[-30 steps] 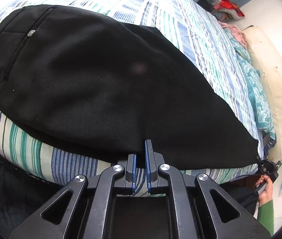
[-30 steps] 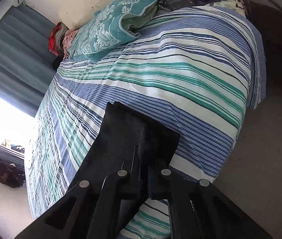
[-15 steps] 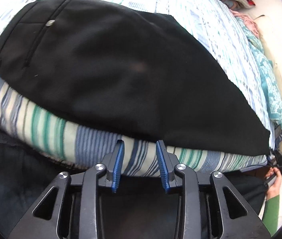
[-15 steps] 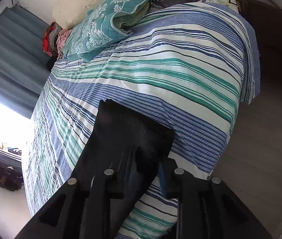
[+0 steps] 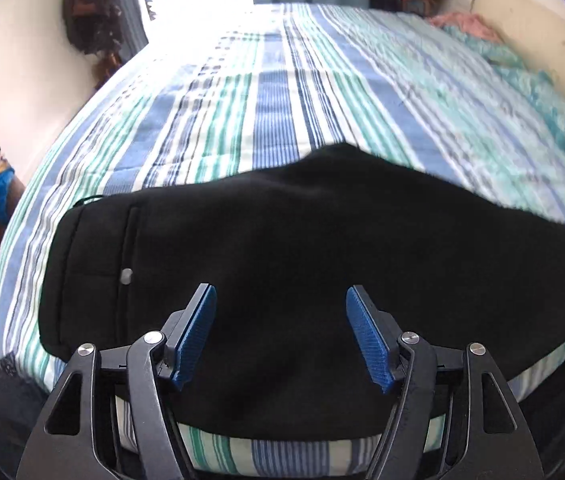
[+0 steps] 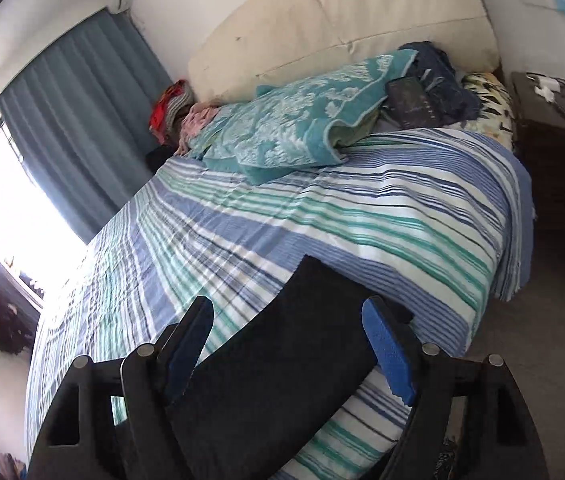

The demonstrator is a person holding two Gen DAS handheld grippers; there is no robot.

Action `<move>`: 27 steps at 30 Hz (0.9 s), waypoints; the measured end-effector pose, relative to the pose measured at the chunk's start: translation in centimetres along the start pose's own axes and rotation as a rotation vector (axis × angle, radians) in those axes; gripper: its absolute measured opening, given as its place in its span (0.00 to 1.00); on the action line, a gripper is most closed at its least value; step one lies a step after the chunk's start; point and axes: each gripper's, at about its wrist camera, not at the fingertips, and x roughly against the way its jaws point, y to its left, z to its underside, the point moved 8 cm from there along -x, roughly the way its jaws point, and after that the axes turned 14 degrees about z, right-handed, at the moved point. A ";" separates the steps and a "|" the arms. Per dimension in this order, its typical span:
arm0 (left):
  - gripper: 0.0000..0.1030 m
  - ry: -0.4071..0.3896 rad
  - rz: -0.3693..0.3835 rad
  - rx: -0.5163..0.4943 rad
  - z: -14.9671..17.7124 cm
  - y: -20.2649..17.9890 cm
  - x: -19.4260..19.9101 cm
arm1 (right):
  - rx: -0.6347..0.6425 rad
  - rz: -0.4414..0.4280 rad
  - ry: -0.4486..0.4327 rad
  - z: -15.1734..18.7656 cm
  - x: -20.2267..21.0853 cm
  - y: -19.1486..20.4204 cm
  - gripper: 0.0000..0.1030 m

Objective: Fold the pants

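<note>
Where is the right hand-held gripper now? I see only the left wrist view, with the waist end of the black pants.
Observer: The right hand-held gripper hovers over the leg end of the black pants. Its jaws have just been opening, and the cloth lies below them, not pinched.
Operator: Does the leg end hang over the edge of the bed?
Observer: No. The hem lies flat on the striped bedspread, with stripes showing beyond it.
Operator: Is anything close to it?
Observer: Nothing touches it. A teal blanket with a dark flat device on it lies apart, by the headboard.
</note>
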 end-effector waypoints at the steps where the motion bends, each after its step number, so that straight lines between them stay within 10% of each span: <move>1: 0.56 0.080 -0.024 -0.034 1.3 -0.3 -1.4 | 0.043 -0.023 0.005 0.9 0.2 1.5 0.75; 12: 0.76 0.098 -0.053 0.036 5.9 0.7 0.9 | 0.501 -0.215 0.209 12.6 -0.3 13.4 0.78; 17: 0.77 0.001 -0.024 -0.008 2.4 -0.7 2.3 | 0.541 -0.206 0.349 16.5 -2.9 14.7 0.78; 27: 0.85 -0.095 -0.134 0.080 -4.6 1.2 -3.1 | 0.577 -0.194 0.297 15.8 -2.3 14.5 0.78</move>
